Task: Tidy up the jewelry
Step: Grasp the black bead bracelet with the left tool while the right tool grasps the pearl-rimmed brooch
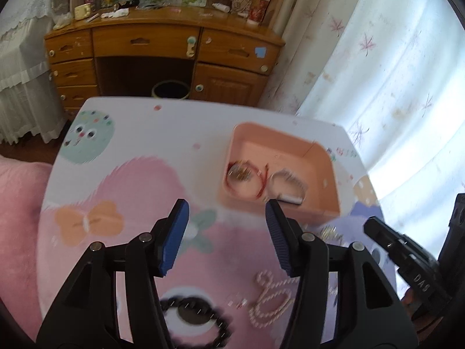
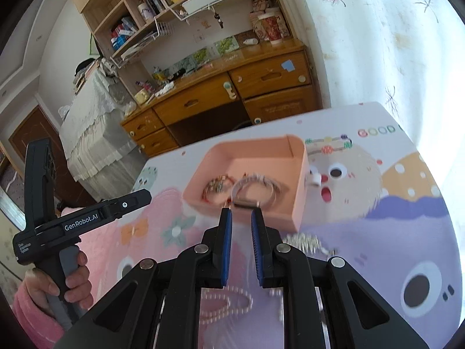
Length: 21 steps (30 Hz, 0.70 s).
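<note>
A peach tray (image 1: 322, 157) (image 2: 299, 180) sits on the cartoon-print table and holds a red string bracelet (image 1: 247, 177) (image 2: 216, 187) and a silver bangle (image 1: 287, 181) (image 2: 257, 189). A pearl necklace (image 1: 268, 302) (image 2: 226, 302) lies on the table near me. A black bead bracelet (image 1: 197, 317) lies beside it. A silver chain (image 1: 330, 231) (image 2: 303, 240) lies in front of the tray. My left gripper (image 1: 226, 218) is open and empty above the table. My right gripper (image 2: 241, 213) is partly open and empty, just short of the tray.
The table (image 1: 151, 133) (image 2: 407, 203) stands before a wooden desk (image 1: 162, 49) (image 2: 232, 93) with a bin (image 1: 171, 90) under it. White curtains (image 1: 392, 72) hang at right. A pink cushion (image 1: 17, 203) lies at left.
</note>
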Each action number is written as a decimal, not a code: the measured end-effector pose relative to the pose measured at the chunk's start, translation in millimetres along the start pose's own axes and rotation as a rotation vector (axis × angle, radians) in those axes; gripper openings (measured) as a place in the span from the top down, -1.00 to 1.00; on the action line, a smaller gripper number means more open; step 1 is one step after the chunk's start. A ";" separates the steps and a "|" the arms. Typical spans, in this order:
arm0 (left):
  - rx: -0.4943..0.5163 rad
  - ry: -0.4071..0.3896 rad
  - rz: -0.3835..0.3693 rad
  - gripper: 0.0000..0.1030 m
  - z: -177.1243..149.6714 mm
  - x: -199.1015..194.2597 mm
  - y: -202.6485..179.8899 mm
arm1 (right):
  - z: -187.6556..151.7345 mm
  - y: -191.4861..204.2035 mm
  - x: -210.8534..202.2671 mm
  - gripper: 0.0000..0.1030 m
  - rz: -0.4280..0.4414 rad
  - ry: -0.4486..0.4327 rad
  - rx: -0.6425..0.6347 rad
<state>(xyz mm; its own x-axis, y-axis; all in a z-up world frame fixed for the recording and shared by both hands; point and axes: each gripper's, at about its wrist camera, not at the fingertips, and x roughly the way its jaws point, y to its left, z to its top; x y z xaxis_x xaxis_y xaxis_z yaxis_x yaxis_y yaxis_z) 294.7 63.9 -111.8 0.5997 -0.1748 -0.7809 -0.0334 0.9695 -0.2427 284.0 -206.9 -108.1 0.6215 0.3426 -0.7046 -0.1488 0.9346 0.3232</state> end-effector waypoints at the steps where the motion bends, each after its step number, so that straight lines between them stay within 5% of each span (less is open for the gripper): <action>1: 0.003 0.013 0.009 -0.01 -6.2 -3.0 4.4 | -6.9 1.8 -5.0 0.73 -0.002 0.013 0.002; 7: 0.042 0.142 0.076 -0.03 -52.8 -17.0 31.6 | -55.4 11.2 -29.1 0.73 -0.017 0.095 0.021; 12: 0.091 0.246 0.090 -0.03 -88.3 -22.7 40.1 | -103.3 37.9 -37.0 0.73 -0.075 0.192 -0.110; 21: 0.045 0.370 0.113 -0.03 -120.5 -14.0 55.4 | -163.3 96.9 -34.4 0.60 -0.043 0.274 -0.273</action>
<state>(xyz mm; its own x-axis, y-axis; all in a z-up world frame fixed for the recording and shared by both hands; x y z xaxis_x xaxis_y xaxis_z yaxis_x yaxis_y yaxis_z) 188.1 99.3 -183.7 0.2654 -0.1089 -0.9580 -0.0425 0.9913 -0.1244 122.6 -112.5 -155.7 0.4087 0.2813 -0.8682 -0.3491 0.9272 0.1360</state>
